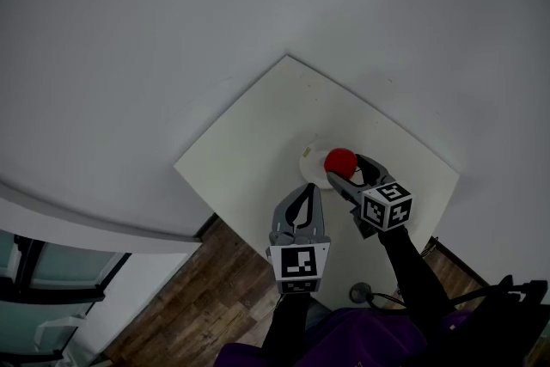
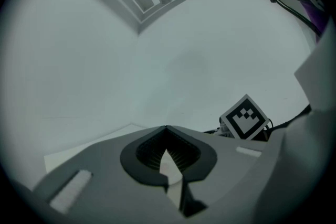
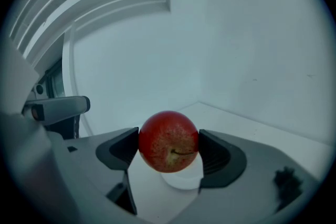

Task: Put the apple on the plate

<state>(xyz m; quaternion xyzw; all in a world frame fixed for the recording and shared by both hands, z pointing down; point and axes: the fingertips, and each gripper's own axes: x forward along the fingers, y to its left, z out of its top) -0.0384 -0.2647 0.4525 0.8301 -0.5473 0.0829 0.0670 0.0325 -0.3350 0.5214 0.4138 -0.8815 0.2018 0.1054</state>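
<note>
While the right gripper (image 1: pixel 345 168) clamps the red apple (image 3: pixel 168 140) over the white plate (image 3: pixel 181 181), the left gripper (image 1: pixel 308 188) hangs with jaws closed.

Right gripper (image 3: pixel 168 151) jaws pressed on either side of a red apple (image 3: pixel 168 139); stem end faces the camera; small white plate (image 3: pixel 181 181) directly under the apple, contact unclear; plate on white table (image 3: pixel 262 131); pale wall behind.
</note>
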